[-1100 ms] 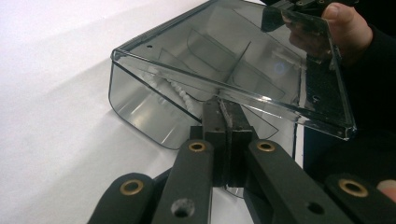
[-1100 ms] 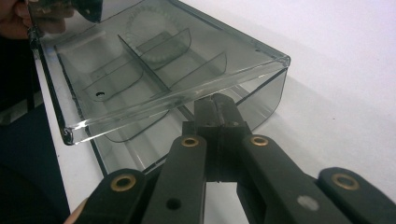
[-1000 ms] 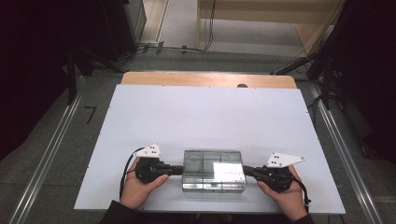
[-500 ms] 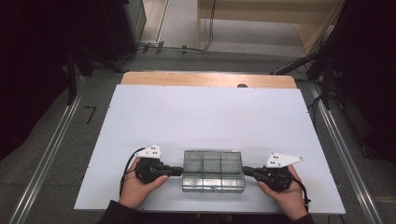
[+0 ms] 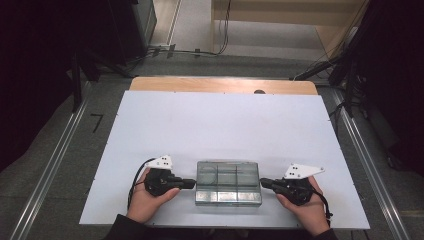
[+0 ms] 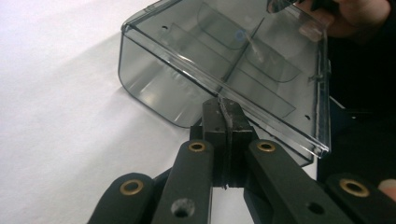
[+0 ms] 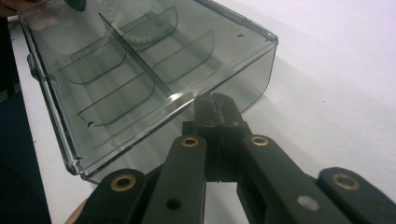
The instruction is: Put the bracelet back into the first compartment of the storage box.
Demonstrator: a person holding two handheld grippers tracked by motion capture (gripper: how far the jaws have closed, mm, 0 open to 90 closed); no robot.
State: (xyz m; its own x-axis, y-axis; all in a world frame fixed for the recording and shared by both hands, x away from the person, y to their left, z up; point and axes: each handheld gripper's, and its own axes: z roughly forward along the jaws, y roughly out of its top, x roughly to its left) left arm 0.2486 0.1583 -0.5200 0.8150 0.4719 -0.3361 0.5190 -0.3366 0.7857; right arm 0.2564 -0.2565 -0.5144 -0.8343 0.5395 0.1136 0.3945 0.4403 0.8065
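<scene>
A clear smoky-grey plastic box (image 5: 228, 182) with a lid and inner dividers lies near the front edge of the white table (image 5: 220, 125). My left gripper (image 5: 192, 184) is shut, its tips at the box's left end. My right gripper (image 5: 262, 183) is shut too, its tips at the right end. In the left gripper view the closed jaws (image 6: 223, 105) meet just under the lid rim of the box (image 6: 224, 60). The right gripper view has the jaws (image 7: 215, 100) pressed together against the end wall of the box (image 7: 140, 60). Nothing sits between either pair.
The white tabletop stretches away behind the box to a wooden strip (image 5: 222, 85) at the far edge. Metal rails (image 5: 47, 170) run along the floor on both sides, and cables (image 5: 200, 50) lie beyond the table. A hand (image 6: 355, 18) shows past the box's far end.
A bright reflection on the box lid has faded out. Both hands and the box stay where they were.
</scene>
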